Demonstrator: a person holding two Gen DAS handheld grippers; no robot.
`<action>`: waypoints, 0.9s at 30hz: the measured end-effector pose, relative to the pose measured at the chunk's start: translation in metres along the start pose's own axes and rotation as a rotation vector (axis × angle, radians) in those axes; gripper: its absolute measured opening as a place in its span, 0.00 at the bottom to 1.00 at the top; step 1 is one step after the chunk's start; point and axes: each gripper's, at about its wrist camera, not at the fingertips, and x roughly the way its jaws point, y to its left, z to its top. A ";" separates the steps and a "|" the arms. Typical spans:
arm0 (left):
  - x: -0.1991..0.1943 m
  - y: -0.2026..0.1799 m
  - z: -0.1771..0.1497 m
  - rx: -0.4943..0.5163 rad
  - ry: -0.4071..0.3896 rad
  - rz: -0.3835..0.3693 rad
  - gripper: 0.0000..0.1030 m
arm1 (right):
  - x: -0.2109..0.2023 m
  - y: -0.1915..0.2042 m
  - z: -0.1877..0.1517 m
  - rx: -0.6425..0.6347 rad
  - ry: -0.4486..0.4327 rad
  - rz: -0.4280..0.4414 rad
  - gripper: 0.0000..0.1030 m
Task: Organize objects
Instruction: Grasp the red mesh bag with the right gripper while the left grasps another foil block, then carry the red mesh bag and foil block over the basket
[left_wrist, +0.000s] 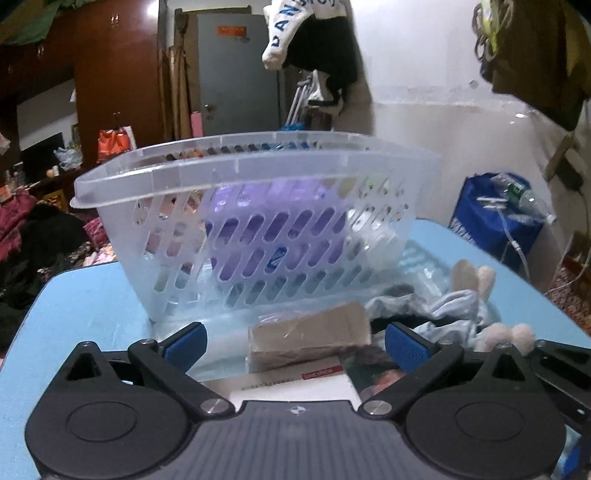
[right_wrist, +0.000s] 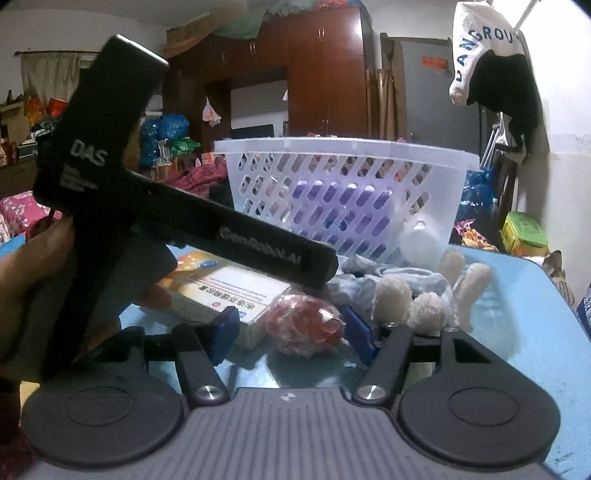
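Observation:
A clear plastic basket (left_wrist: 255, 206) stands on the blue table (left_wrist: 85, 302), with a purple item (left_wrist: 280, 229) inside; it also shows in the right wrist view (right_wrist: 343, 192). My left gripper (left_wrist: 295, 345) is open, its jaws either side of a brown wrapped packet (left_wrist: 314, 332) lying on a white box (left_wrist: 295, 384). My right gripper (right_wrist: 291, 336) is open around a red wrapped bundle (right_wrist: 306, 326) on the table. The white box (right_wrist: 229, 291) lies to the left of the bundle. A light blue plush toy (right_wrist: 406, 291) lies to the right.
The left gripper's black body (right_wrist: 147, 214) crosses the left of the right wrist view. The plush toy (left_wrist: 461, 310) lies right of the packet. A blue bag (left_wrist: 495, 218) stands beyond the table's right edge. Clothes hang on the wall (left_wrist: 314, 48).

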 end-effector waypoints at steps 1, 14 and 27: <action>0.002 0.000 0.000 -0.001 0.004 0.009 1.00 | 0.001 0.000 0.000 -0.003 0.008 0.001 0.65; 0.012 0.002 -0.001 -0.053 0.004 -0.042 0.84 | 0.005 -0.003 -0.001 -0.004 0.031 -0.004 0.44; 0.013 -0.004 0.001 -0.028 0.002 -0.057 0.78 | 0.003 -0.008 -0.002 0.006 0.024 0.018 0.44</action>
